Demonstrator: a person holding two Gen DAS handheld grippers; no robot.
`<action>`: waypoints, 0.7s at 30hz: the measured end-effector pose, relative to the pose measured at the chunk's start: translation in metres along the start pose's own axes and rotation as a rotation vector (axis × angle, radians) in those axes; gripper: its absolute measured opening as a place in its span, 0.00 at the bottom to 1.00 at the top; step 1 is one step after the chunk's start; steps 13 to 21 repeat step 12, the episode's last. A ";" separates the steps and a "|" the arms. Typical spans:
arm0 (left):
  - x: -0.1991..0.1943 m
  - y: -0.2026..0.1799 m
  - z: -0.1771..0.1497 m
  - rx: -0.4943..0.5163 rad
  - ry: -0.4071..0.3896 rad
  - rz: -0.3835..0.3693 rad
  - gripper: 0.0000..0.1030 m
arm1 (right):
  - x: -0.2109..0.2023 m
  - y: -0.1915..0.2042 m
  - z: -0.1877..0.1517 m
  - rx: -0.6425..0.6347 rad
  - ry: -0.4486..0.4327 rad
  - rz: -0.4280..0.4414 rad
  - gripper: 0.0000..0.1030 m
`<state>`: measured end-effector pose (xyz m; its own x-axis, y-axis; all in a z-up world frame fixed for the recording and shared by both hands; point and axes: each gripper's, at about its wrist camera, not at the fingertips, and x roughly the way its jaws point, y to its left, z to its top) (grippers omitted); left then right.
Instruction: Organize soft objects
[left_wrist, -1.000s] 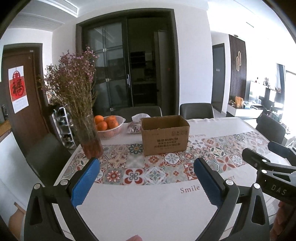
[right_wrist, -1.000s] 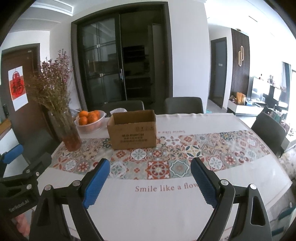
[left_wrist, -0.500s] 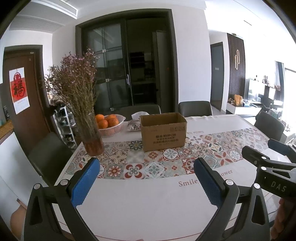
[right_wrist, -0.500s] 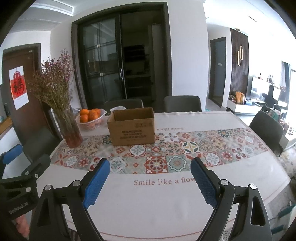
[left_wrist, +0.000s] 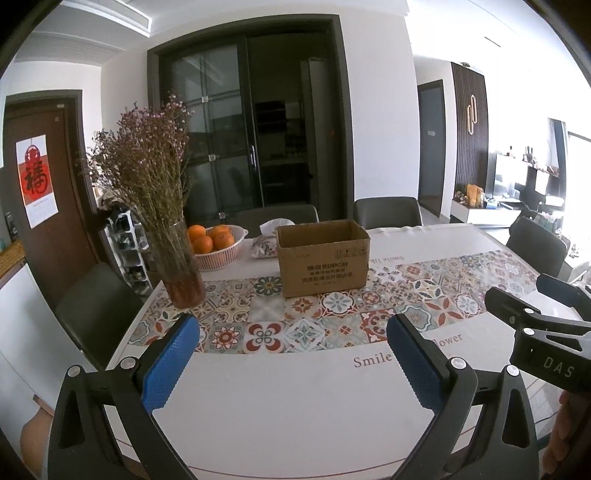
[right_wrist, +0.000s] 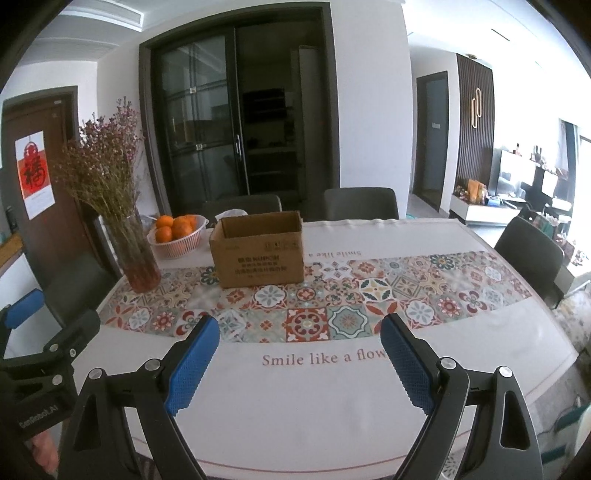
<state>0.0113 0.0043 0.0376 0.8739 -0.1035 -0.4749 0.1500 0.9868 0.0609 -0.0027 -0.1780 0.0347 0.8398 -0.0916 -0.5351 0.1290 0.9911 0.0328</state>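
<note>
An open brown cardboard box (left_wrist: 322, 256) (right_wrist: 260, 248) stands on the patterned runner near the far side of the table (left_wrist: 295, 398) (right_wrist: 314, 406); its inside is hidden. Behind its left corner lies a floral tissue pack (left_wrist: 266, 243) (right_wrist: 231, 214). My left gripper (left_wrist: 293, 360) hangs open above the near white part of the cloth, nothing between its blue pads. My right gripper (right_wrist: 299, 360) is open too, over the printed words, with nothing in it. Each gripper shows at the edge of the other's view.
A glass vase of dried flowers (left_wrist: 177, 258) (right_wrist: 138, 258) stands at the left end of the runner, a basket of oranges (left_wrist: 216, 245) (right_wrist: 177, 234) behind it. Dark chairs (left_wrist: 388, 212) (right_wrist: 528, 251) ring the table. A hand (left_wrist: 565, 435) holds the right gripper.
Both views have drawn back and lifted slightly, so the table's near edge shows more. Jaws of both grippers stay equally wide. Nothing on the table has moved.
</note>
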 end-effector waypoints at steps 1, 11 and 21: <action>0.000 0.000 0.000 0.000 0.000 0.000 1.00 | 0.000 0.000 0.000 -0.002 0.001 -0.001 0.87; 0.005 0.003 -0.002 -0.007 0.013 0.007 1.00 | 0.004 0.001 0.000 -0.008 0.005 0.001 0.87; 0.005 0.004 -0.002 -0.007 0.012 0.006 1.00 | 0.004 0.001 -0.001 -0.007 0.006 0.002 0.87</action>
